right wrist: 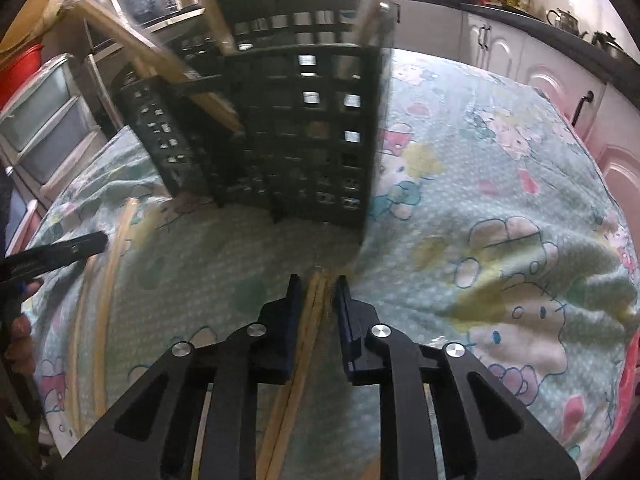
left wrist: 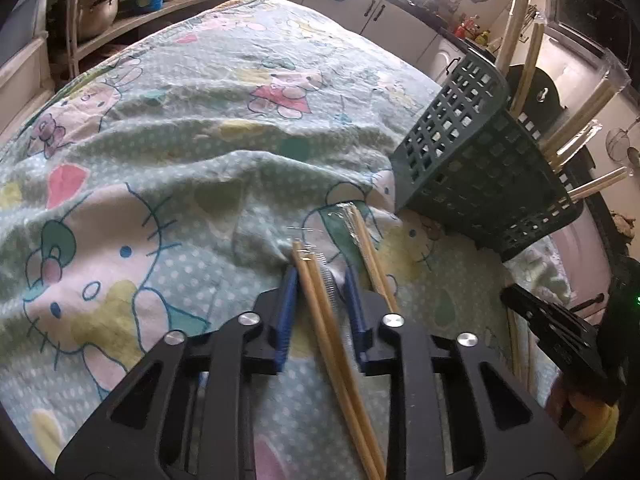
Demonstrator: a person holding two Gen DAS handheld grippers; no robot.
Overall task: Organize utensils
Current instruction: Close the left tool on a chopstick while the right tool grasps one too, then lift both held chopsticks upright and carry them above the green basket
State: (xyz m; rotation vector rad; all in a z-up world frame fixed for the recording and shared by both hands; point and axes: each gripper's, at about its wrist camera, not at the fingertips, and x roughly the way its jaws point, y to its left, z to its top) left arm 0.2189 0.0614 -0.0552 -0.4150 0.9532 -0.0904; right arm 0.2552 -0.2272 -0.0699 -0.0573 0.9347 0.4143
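A dark green perforated plastic basket [left wrist: 486,160] stands on the cartoon-cat printed cloth [left wrist: 168,152] over the worktop — wrapped wooden chopsticks [left wrist: 528,64] lean out of it. The left gripper [left wrist: 320,276], blue jaws parted, straddles a loose pale wooden chopstick pair [left wrist: 336,344] lying lengthwise, tips pointing away. The right gripper [right wrist: 318,284] straddles another pair [right wrist: 308,328] — tips toward the basket.

Dark green lattice basket [left wrist: 476,152], tan chopsticks [left wrist: 340,344], cartoon-cat dotted pastel cloth [left wrist: 180,140].

We are in a home kitchen: steel pots [left wrist: 98,0] sit on a shelf [left wrist: 152,10], white cabinets [right wrist: 496,50] run under a dark counter [right wrist: 532,22], and a cartoon-cat cloth [left wrist: 180,152] covers the surface.
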